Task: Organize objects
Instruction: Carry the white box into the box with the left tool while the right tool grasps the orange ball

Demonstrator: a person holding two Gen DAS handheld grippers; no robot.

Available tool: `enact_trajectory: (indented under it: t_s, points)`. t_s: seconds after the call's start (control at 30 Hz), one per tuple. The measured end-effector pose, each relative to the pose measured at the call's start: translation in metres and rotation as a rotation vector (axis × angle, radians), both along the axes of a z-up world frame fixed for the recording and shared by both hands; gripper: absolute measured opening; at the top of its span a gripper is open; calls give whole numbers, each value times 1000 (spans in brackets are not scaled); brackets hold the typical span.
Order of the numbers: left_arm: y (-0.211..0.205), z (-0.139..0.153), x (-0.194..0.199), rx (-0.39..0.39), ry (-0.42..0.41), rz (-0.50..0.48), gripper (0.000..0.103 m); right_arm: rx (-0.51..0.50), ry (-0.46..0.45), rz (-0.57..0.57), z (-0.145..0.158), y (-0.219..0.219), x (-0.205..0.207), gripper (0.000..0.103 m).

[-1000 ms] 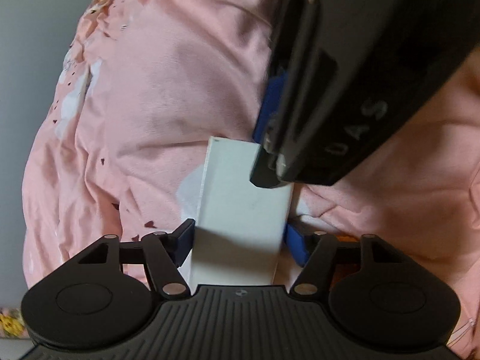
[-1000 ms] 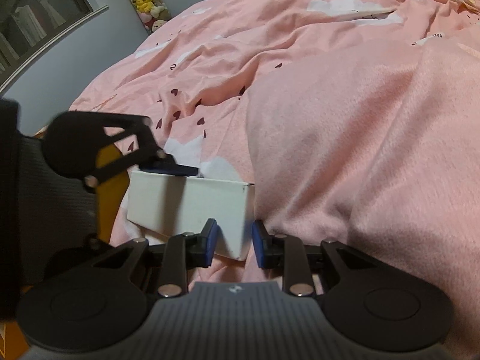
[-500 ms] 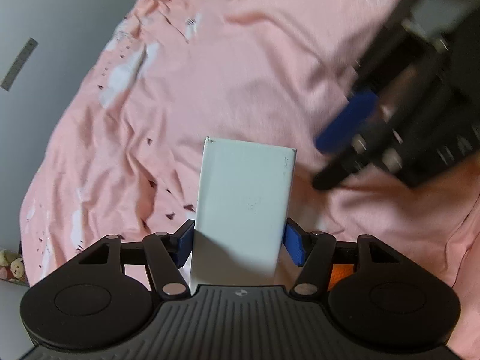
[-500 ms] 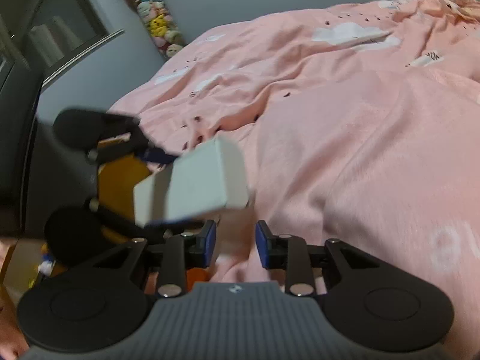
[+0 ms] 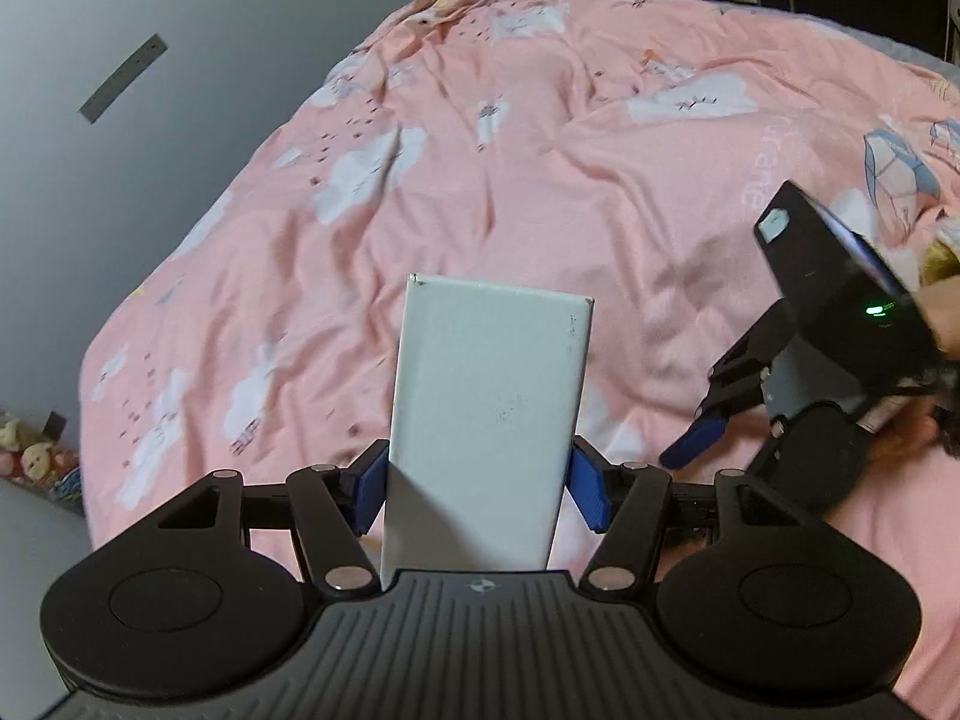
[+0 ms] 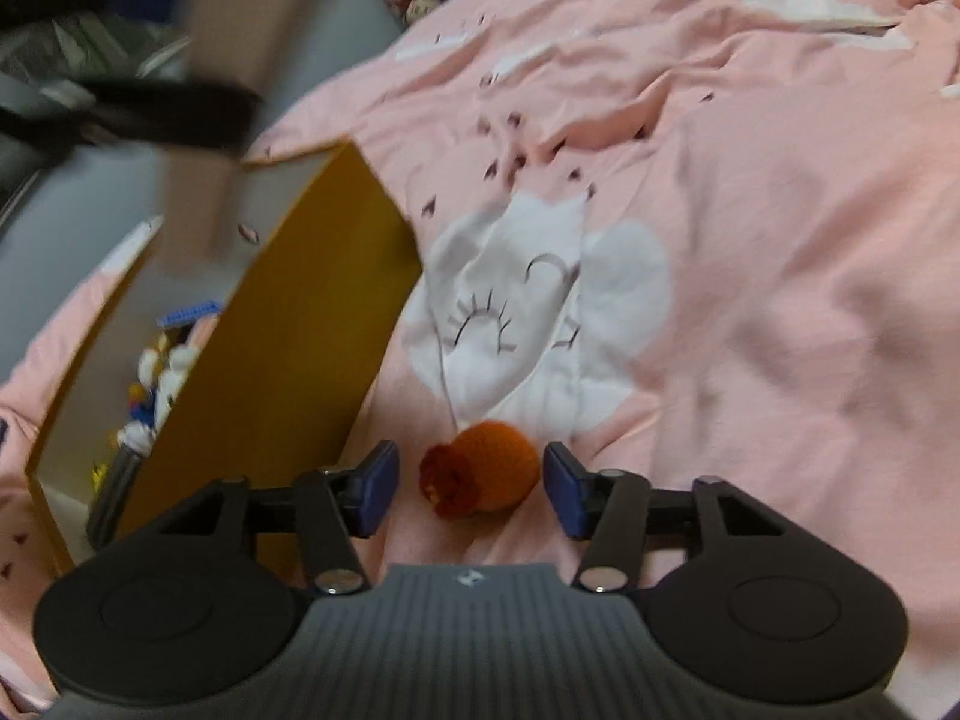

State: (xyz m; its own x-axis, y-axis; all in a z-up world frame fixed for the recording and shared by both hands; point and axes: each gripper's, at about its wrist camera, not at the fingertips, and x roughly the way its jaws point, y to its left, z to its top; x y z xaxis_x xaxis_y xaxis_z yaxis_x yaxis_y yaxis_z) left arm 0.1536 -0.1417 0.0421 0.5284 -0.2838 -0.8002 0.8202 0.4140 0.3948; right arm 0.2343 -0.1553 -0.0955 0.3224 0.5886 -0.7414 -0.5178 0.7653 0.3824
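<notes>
The left tongs (image 5: 477, 489) were clenched on a tall white rectangular cardboard box (image 5: 486, 414), their blue pads pressed against its two long sides near its lower end. The box stood upright between them, its top edge square and free, lifted clear of the pink duvet with white cloud print (image 5: 480, 180) that covered the bed. Beyond the box the duvet ran wide and rumpled, with nothing lying on it out to its far edge by the grey wall (image 5: 120, 150).

To the right in the left wrist view, the right tongs (image 5: 699, 441) hung low over the duvet, well apart from the box, held by a person's hand (image 5: 936, 312).

The right tongs (image 6: 471, 489) were released; their jaws had just been opening. A small orange crocheted ball with a darker red frilled end (image 6: 480, 471) lay on the duvet between the blue pads, touching neither. Just left of it stood an open yellow cardboard box with a white inside (image 6: 288, 324), its near wall close beside the left pad. Small blurred toys (image 6: 153, 384) lay inside. To the right the duvet lay open.
</notes>
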Motion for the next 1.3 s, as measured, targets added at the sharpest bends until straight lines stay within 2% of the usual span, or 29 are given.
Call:
enact_trajectory:
  t_s: [0.13, 0.17, 0.2, 0.23, 0.37, 0.47, 0.6, 0.97, 1.13, 1.3]
  points:
    - [29, 3, 2, 64, -15, 44, 71, -41, 39, 10, -15, 18, 8, 56]
    - [36, 1, 3, 88, -22, 52, 71, -69, 37, 5, -19, 22, 10, 54]
    - [43, -3, 2, 112, -27, 59, 71, -90, 30, -4, -21, 23, 9, 47]
    - [51, -7, 3, 140, -30, 65, 71, -102, 27, -10, -22, 23, 10, 47]
    - [74, -34, 7, 246, -25, 72, 71, -65, 43, -42, -21, 16, 12, 44]
    - [86, -55, 13, 305, -21, 68, 71, -26, 3, -59, -5, 12, 6, 44]
    - [95, -77, 27, 344, 7, 32, 71, 24, -68, -66, 26, 15, 2, 44]
    - [106, -127, 52, 449, 49, -71, 71, 11, -166, -5, 80, 45, 11, 44]
    - [114, -141, 61, 487, 64, -77, 71, -24, -181, 32, 90, 63, 17, 44]
    - [120, -150, 61, 472, 65, -79, 74, -45, -194, 34, 94, 68, 16, 44]
